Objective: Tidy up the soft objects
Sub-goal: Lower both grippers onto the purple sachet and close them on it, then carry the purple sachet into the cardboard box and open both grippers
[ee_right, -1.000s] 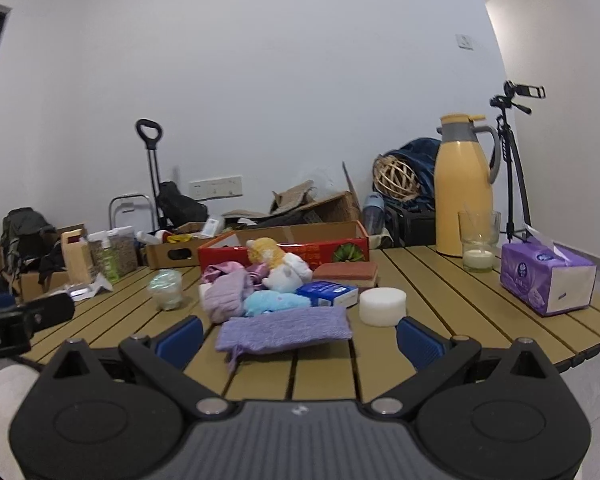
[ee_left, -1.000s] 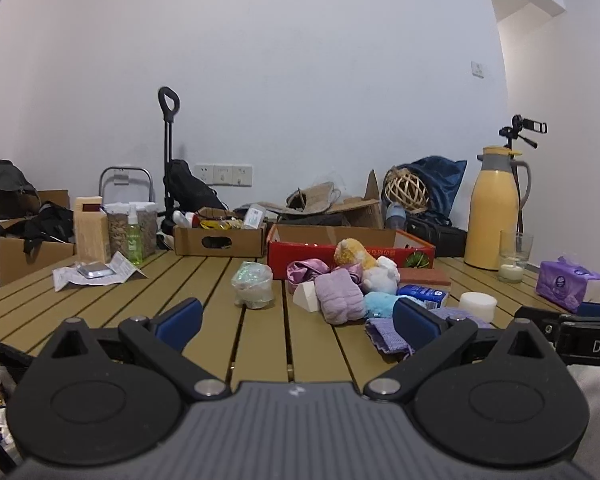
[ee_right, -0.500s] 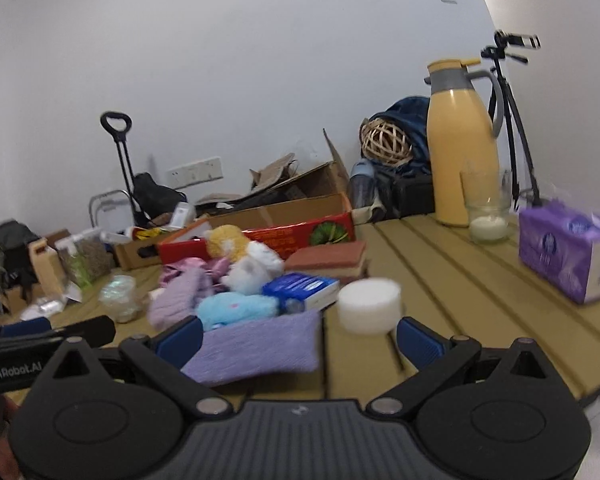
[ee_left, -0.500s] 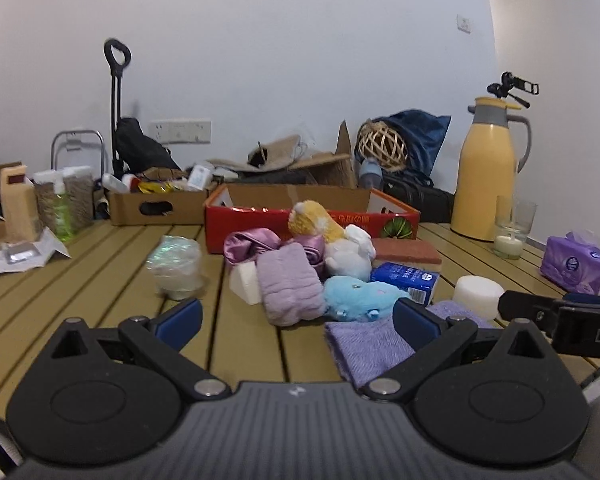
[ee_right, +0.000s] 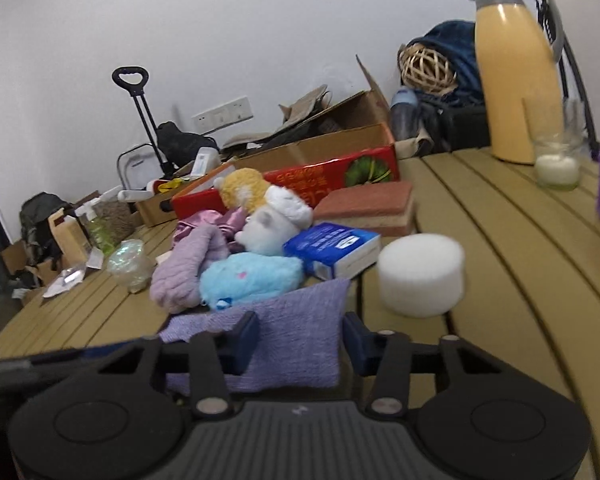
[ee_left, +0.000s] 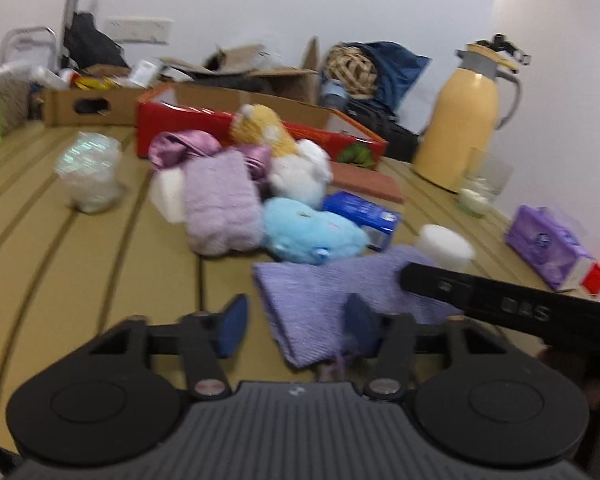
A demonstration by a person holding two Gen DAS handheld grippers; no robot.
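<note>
A flat purple knit cloth lies on the wooden table near its front edge; it also shows in the right wrist view. My left gripper is open, its jaws astride the cloth's near left corner. My right gripper is open, its jaws astride the cloth's near edge. Behind the cloth sit a blue plush, a lilac fluffy roll, a white plush, a yellow plush and pink satin fabric.
A red cardboard box stands behind the pile. A white foam cylinder, blue carton, brick-coloured sponge, yellow thermos, candle glass, purple tissue box and crinkled plastic cup are on the table.
Both grippers have moved forward and down to the purple cloth, and their jaws have narrowed from wide open. The cloth now lies between both pairs of jaws.
</note>
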